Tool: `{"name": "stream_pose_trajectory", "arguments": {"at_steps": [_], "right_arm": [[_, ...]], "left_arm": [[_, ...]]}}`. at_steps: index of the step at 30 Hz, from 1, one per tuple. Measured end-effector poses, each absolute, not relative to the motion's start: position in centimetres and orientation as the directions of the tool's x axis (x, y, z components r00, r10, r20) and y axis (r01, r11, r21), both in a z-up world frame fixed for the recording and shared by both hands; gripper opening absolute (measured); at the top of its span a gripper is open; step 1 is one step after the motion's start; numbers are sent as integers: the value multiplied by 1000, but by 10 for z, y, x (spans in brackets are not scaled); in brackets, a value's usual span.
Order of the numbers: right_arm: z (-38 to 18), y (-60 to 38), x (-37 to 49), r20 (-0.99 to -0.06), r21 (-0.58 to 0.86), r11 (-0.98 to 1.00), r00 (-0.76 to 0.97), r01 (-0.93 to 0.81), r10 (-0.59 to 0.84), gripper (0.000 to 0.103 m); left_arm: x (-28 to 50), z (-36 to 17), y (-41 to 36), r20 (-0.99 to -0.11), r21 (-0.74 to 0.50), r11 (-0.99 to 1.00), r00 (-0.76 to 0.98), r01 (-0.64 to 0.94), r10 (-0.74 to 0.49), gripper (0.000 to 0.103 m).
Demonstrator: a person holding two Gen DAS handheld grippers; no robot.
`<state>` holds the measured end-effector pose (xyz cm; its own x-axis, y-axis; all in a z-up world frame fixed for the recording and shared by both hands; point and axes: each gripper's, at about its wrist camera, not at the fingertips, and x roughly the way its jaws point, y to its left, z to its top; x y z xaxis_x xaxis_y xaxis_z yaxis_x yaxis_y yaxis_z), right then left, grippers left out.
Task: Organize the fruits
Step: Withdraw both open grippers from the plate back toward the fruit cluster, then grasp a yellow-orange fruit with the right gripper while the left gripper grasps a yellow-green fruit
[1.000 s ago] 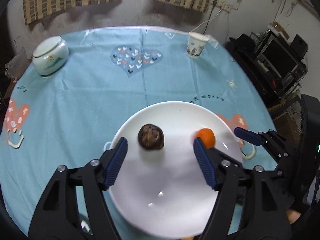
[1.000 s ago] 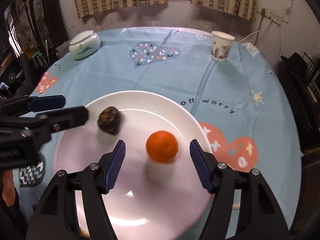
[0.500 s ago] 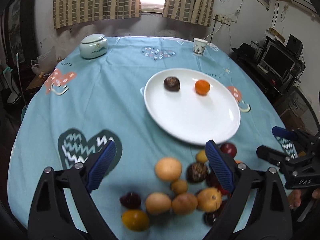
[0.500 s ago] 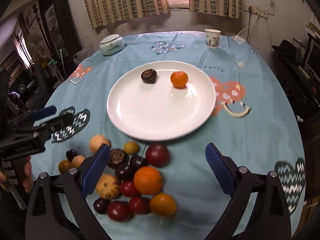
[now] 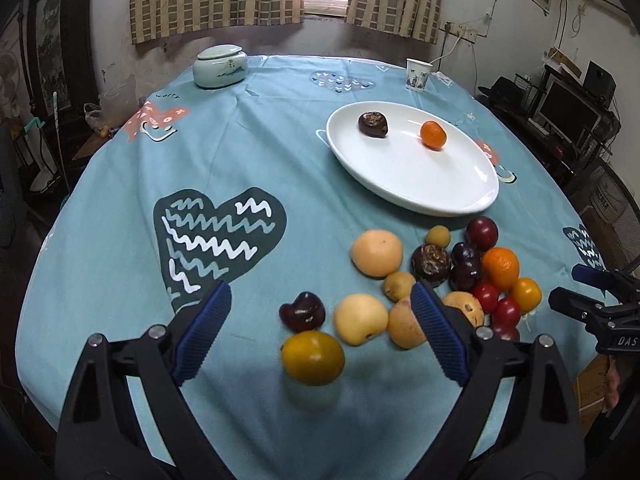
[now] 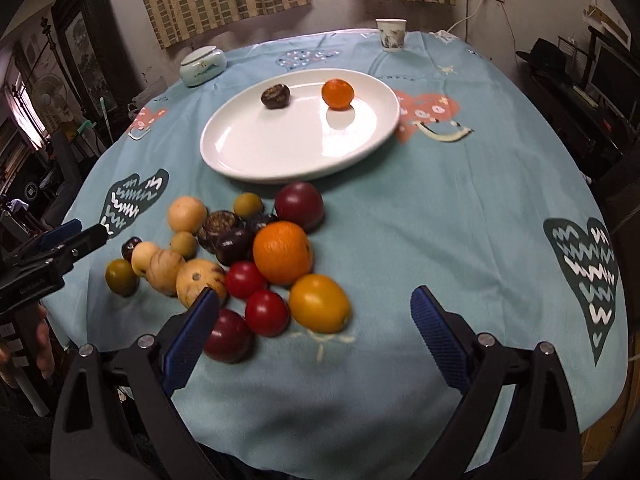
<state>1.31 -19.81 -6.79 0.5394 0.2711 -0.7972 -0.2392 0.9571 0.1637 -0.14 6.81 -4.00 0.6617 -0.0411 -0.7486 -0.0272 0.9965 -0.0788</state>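
Both grippers have pulled back from the plate (image 5: 416, 196) to the near edge of the counter (image 5: 240, 152). A second ago each stood over the plate, around one fruit; now the brown fruit (image 5: 373, 123) and the small orange (image 5: 433, 134) lie on the plate, apart from each other and from any gripper. Two fruits appear delivered; the pile (image 6: 256, 256) remains on the cloth just short of the plate's near rim.

The left gripper (image 5: 320, 334) is spread wide, its jaws opened further within the last second, nothing pinched; a yellow fruit (image 5: 313, 357) lies between and below the pads, untouched. The right gripper (image 6: 314, 332) is likewise spread and empty, its jaws also lately widened, above an amber fruit (image 6: 319, 303) and a red one (image 6: 267, 313).

Judgement: the next pick from the pile is due; most of the task is outstanding.

The left view shows a dark heart-shaped fruit (image 5: 302, 311) plainly; in the right view it is largely hidden behind a pale one. The right view alone shows the dark red fruit (image 6: 228, 336) at its left pad; whether they touch is unclear owing to blur. Each view shows the other gripper at its edge.
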Motion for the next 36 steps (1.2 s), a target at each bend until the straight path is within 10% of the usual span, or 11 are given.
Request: {"name": "stream_pose_trajectory", "arguments": {"at_steps": [6, 10, 28, 30, 32, 36], "right_arm": [[-74, -196, -7, -778, 51, 961, 592, -273, 209, 89], [-83, -196, -4, -789, 110, 948, 554, -298, 266, 50], [-101, -196, 9, -812, 126, 949, 520, -289, 266, 39], [-102, -198, 6, -814, 130, 949, 515, -288, 268, 39], [-103, -199, 5, -815, 133, 949, 513, -286, 269, 39], [-106, -200, 6, -814, 148, 948, 510, -281, 278, 39]], "left_arm": [[-12, -48, 60, -771, -31, 999, 636, 10, -30, 94], [-18, -56, 60, -788, -34, 999, 614, 30, -45, 94], [-24, -79, 77, -840, -110, 994, 535, -12, -86, 93], [-20, -85, 75, -843, -120, 993, 530, -19, -92, 87], [-14, -94, 73, -854, -132, 991, 509, -17, -105, 47], [-7, -100, 68, -851, -125, 992, 515, -10, -102, 42]]}}
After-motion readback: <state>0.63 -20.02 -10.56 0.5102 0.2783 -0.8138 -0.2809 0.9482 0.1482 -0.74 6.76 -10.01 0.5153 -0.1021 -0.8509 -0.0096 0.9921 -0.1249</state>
